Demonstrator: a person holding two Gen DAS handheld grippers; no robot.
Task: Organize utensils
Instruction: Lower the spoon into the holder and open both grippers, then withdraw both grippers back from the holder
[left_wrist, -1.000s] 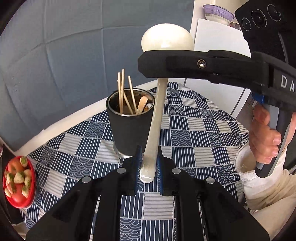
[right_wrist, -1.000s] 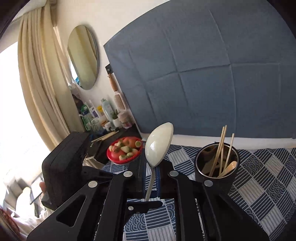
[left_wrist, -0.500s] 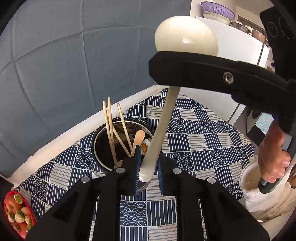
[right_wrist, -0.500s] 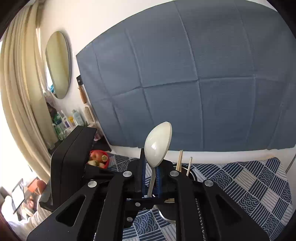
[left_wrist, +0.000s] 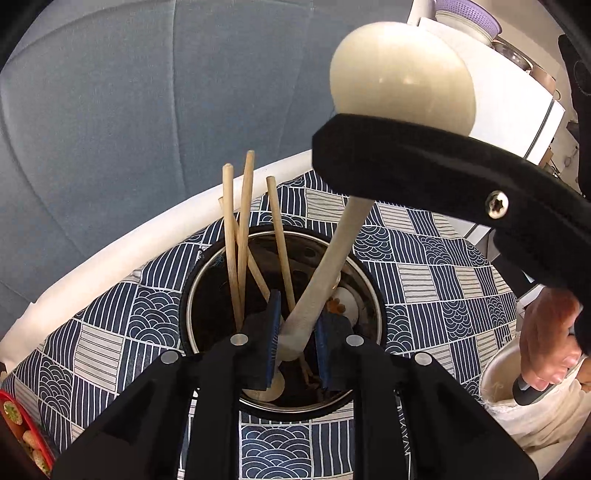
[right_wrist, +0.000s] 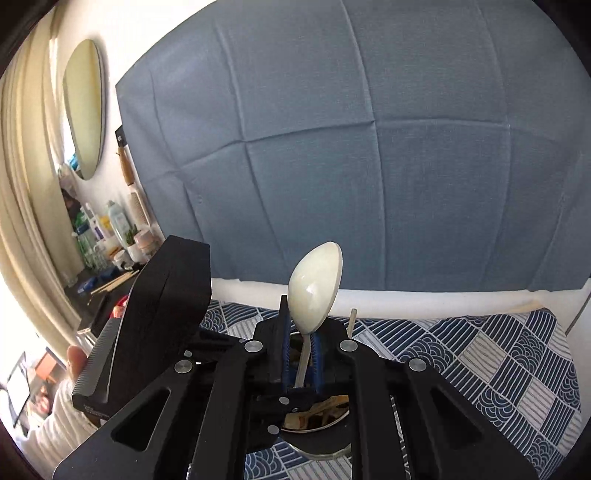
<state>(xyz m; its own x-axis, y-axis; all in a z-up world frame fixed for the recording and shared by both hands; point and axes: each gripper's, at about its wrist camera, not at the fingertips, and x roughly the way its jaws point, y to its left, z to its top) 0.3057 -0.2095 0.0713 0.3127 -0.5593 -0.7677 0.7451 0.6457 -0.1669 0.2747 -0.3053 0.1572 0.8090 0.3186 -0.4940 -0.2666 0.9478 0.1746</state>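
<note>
Holding a cream spoon (left_wrist: 343, 236) over the utensil cup (left_wrist: 207, 295) with both sets of fingers.

My left fingers (left_wrist: 295, 347) grip the end of the spoon's handle just above the cup's mouth, while my right fingers (right_wrist: 301, 356) are closed on the handle just below the bowl, which points up. The cup stands on the blue patterned cloth (left_wrist: 424, 266) covering the counter and holds wooden chopsticks (left_wrist: 236, 236) leaning against its rim. A red bowl of fruit (left_wrist: 22, 435) sits at the near left edge.
</note>
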